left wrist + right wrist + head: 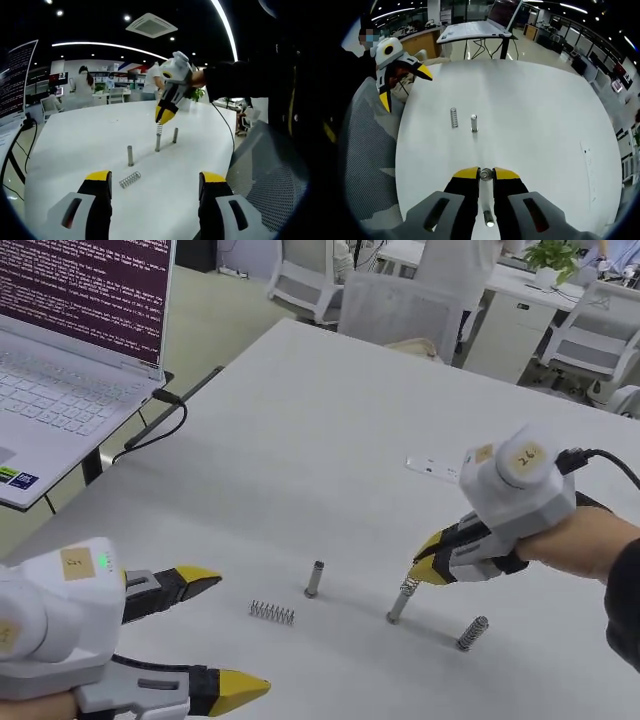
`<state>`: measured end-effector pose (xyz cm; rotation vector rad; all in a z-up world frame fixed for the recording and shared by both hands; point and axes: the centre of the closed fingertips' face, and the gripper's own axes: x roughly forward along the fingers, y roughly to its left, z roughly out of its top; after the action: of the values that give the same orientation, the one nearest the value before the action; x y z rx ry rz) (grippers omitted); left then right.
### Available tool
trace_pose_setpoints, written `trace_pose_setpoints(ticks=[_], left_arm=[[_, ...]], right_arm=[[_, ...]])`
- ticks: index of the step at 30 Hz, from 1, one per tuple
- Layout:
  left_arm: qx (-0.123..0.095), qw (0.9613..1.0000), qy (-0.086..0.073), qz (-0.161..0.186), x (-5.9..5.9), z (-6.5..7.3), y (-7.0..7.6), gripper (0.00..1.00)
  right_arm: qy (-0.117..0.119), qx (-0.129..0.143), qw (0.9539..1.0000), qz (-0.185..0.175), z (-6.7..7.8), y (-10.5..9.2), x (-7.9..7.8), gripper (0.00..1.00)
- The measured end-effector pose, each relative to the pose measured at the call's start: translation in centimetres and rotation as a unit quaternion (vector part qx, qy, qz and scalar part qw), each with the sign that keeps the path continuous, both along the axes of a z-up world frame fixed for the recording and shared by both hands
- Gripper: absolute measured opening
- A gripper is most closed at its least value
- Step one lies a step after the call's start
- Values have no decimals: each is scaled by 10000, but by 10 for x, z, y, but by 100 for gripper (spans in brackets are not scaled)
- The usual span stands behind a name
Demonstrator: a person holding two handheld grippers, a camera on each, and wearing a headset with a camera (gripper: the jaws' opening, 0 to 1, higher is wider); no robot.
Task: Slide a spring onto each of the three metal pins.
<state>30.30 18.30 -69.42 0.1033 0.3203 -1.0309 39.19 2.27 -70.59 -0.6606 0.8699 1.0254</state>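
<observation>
Left claw (pixel 225 635), yellow-tipped, hangs released with its jaws wide apart above the white desk (pixel 300 440), well left of the middle grey metal pin (pixel 397 612). A loose coiled steel spring (pixel 271 612) lies flat on the desk left of that pin. A bare grey metal pin (pixel 315 579) stands upright between the loose spring and the middle pin. Right claw (pixel 425 570) is clenched on a second coiled spring (pixel 408 588) seated over the middle pin's top. Just right of the middle pin stands a third pin sleeved in its spring (pixel 472 633).

no legible text; laptop screen (pixel 80 290) lines and yellow stickers (pixel 527 455) too blurred
</observation>
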Motion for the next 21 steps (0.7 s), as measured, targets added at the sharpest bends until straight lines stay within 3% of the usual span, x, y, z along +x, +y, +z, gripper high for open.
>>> trace_pose_setpoints(ticks=[21], left_arm=[[4, 10000, 6, 18, 1, -1, 1, 66]], right_arm=[[45, -81, 9999, -60, -27, 1, 0, 7]])
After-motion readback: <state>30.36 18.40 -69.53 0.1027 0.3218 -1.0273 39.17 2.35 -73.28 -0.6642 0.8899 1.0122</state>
